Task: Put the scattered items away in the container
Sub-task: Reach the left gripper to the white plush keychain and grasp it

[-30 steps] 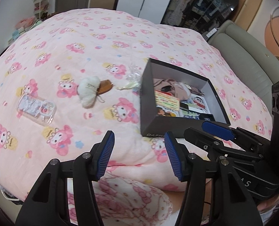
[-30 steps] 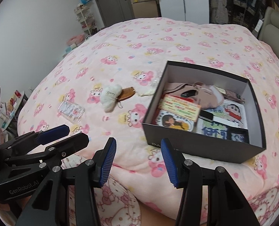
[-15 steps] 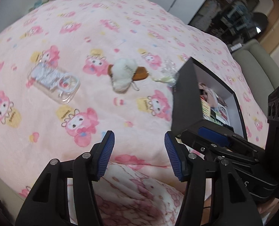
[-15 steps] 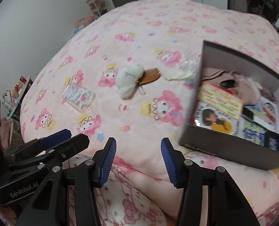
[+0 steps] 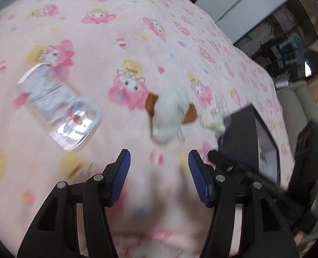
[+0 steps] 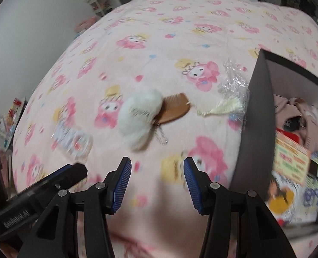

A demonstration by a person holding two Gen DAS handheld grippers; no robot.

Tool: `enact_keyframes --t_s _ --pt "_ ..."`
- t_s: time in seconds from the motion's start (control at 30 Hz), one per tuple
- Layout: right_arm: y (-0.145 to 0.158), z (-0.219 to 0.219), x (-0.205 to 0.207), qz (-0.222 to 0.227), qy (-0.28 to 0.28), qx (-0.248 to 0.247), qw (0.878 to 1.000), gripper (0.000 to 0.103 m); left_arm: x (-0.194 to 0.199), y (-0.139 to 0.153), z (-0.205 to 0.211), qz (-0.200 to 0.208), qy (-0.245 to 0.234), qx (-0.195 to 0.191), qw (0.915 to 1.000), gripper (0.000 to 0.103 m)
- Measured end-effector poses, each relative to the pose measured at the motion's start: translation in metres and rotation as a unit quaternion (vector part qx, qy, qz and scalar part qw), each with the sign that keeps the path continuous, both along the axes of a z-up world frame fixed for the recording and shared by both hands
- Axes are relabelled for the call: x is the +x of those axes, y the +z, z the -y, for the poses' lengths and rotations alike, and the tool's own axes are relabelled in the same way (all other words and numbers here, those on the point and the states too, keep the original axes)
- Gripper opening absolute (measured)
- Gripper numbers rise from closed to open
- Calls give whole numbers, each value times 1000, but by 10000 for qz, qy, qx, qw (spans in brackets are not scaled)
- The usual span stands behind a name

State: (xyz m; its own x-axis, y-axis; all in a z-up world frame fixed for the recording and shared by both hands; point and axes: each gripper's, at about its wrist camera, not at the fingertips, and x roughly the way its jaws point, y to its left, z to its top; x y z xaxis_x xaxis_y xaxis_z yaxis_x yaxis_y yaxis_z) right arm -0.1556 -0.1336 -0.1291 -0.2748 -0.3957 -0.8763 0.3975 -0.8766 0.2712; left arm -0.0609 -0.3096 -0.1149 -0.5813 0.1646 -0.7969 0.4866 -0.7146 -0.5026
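Both the left gripper (image 5: 159, 177) and the right gripper (image 6: 155, 180) have dropped closer to the bed (image 6: 159, 43) within the last second, fingers wide and empty, so a pickup looks imminent. The white plush (image 6: 138, 119) lies over a comb (image 6: 176, 110) just beyond the fingers, beside the box (image 6: 255, 129). Only the right view shows the box's contents; the left shows the clear phone case (image 5: 60, 109) more fully.

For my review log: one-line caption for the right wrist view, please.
Open right gripper above pink blanket, facing white plush lying on wooden comb; dark box at right.
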Motion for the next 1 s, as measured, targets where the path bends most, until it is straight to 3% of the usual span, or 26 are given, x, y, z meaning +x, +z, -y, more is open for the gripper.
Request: enact_keyframes --t_s 0.1,0.3,0.33,0.37,0.4,0.43,0.5,0.53,0.6,0.83,1.0 --pt "-22 6 -22 220 -115 6 9997 47 -37 -22 12 116 193 280 9994 58" --pt "-52 27 -42 524 168 -117 9984 47 -85 -62 14 571 49 354 9977 62" --pt "-56 32 -44 514 222 -7 9984 47 -85 -65 15 554 70 416 9976 59" --pt "-61 36 -45 498 302 3 9983 47 -83 -67 16 473 59 510 9976 45" --pt "-64 39 -45 513 373 -63 9980 47 -80 -69 16 371 22 686 9969 38" --pt "-67 41 -43 560 445 -163 9973 47 -80 -69 16 341 10 765 9965 37" --pt "-67 43 -37 592 507 -265 9966 37 -75 -66 9 310 -41 673 9972 32" --pt "-63 43 -31 562 560 -301 9964 34 -74 -64 7 289 -75 691 9972 22" --pt "-57 41 -21 562 670 -371 9955 27 -66 -55 -4 186 -160 691 9973 21" --pt "-17 8 24 336 817 -331 9955 25 -25 -16 -45 -150 -256 567 9980 20" --pt "-11 -22 53 546 749 -539 9942 25 11 -3 -69 -146 -315 547 9979 20"
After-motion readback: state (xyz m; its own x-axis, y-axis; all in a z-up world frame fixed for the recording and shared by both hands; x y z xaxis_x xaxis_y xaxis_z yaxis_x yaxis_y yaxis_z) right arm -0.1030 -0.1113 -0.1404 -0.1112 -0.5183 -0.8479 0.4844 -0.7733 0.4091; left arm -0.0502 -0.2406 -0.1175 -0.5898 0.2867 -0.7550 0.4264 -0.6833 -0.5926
